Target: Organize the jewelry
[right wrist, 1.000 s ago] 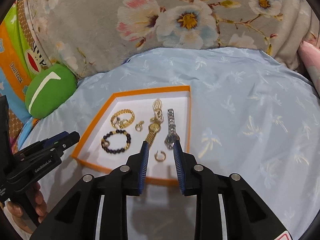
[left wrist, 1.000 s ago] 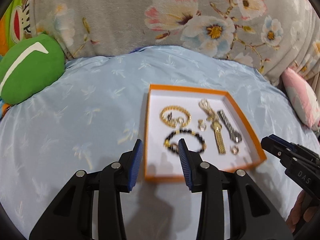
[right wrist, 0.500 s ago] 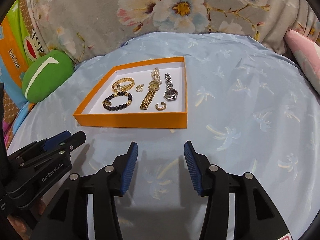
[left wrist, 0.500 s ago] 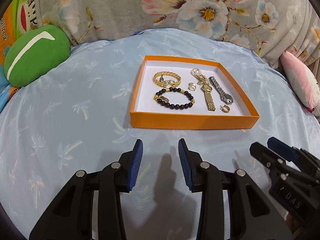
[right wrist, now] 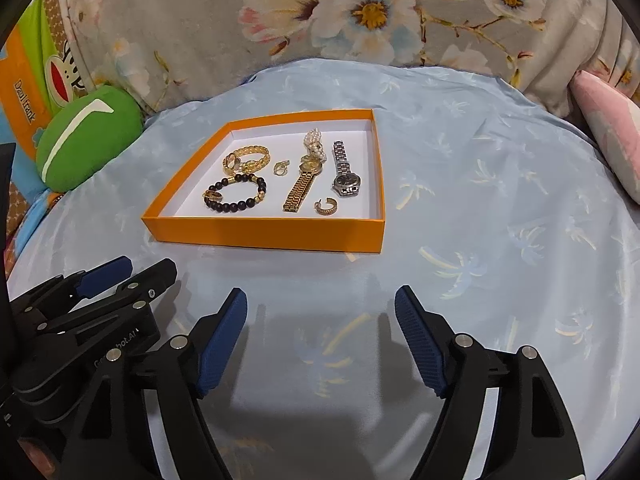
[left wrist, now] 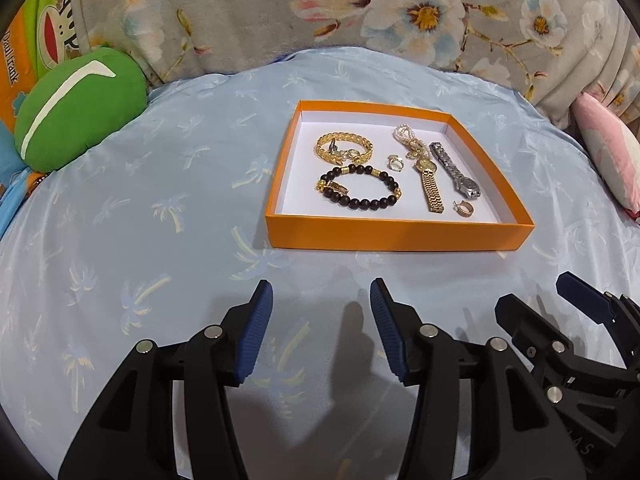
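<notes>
On a pale blue sheet [left wrist: 160,208] printed with palm trees, an orange tray [left wrist: 396,234] sits well ahead of both grippers, its white floor holding all the jewelry. The left gripper [left wrist: 321,332] points down at a slant toward the bare sheet short of the tray's near wall; its jaws have just been opening, stand moderately apart, and have nothing between them. The right gripper [right wrist: 321,340] sits just beside it at the same downward slant (its tips also show at the lower right of the left view), and its jaws, which have also just been opening, stand wide and empty.

Inside the tray, a gold bracelet [left wrist: 345,148] lies toward the far left, with a dark bead bracelet [left wrist: 358,188] nearer the front wall. A small ring [left wrist: 396,163] lies between these and a gold watch [left wrist: 430,184], whose strap runs toward the front. A pearl piece [left wrist: 408,138] touches the gold watch's far end. A silver watch [left wrist: 454,168] lies just right of the gold one, and a hoop earring [left wrist: 464,208] rests near the front right corner.

A green cushion [left wrist: 76,108] lies at the sheet's far left edge, a pink pillow [left wrist: 612,156] at the right, and a floral fabric [left wrist: 360,12] rises behind.
</notes>
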A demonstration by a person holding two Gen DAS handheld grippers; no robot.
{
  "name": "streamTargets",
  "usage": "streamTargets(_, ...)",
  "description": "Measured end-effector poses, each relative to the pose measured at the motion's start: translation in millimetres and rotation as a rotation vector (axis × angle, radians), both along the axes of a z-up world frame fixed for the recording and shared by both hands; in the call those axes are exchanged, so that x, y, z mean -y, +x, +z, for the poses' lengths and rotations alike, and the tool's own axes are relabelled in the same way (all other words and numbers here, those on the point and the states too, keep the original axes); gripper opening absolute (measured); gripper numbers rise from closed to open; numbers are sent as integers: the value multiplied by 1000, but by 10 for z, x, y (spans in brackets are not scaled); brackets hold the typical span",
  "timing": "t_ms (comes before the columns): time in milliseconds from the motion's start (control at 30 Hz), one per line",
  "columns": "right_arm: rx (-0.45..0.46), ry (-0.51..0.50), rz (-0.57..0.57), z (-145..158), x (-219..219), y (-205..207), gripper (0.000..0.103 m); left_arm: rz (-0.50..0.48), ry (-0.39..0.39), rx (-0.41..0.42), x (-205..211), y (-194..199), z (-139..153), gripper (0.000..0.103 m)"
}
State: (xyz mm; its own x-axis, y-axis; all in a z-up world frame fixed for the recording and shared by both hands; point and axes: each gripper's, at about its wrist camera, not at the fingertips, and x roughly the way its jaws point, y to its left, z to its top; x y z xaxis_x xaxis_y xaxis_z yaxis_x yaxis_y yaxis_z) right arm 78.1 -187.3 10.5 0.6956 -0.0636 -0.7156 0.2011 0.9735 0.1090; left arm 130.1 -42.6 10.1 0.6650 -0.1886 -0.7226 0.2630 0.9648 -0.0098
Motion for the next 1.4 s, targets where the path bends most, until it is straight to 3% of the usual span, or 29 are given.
streamTargets(567, -22, -37, -22, -22, -18, 26, 79, 38, 58, -6, 40, 35, -46, 52)
streamTargets(667, -22, -40, -27, -24, -14, 25, 80, 58, 73, 0, 31, 32, -45, 59)
streamTargets(1400, -39, -41, -32, -52, -11, 41, 80, 101, 114, 4, 28, 60, -58, 66)
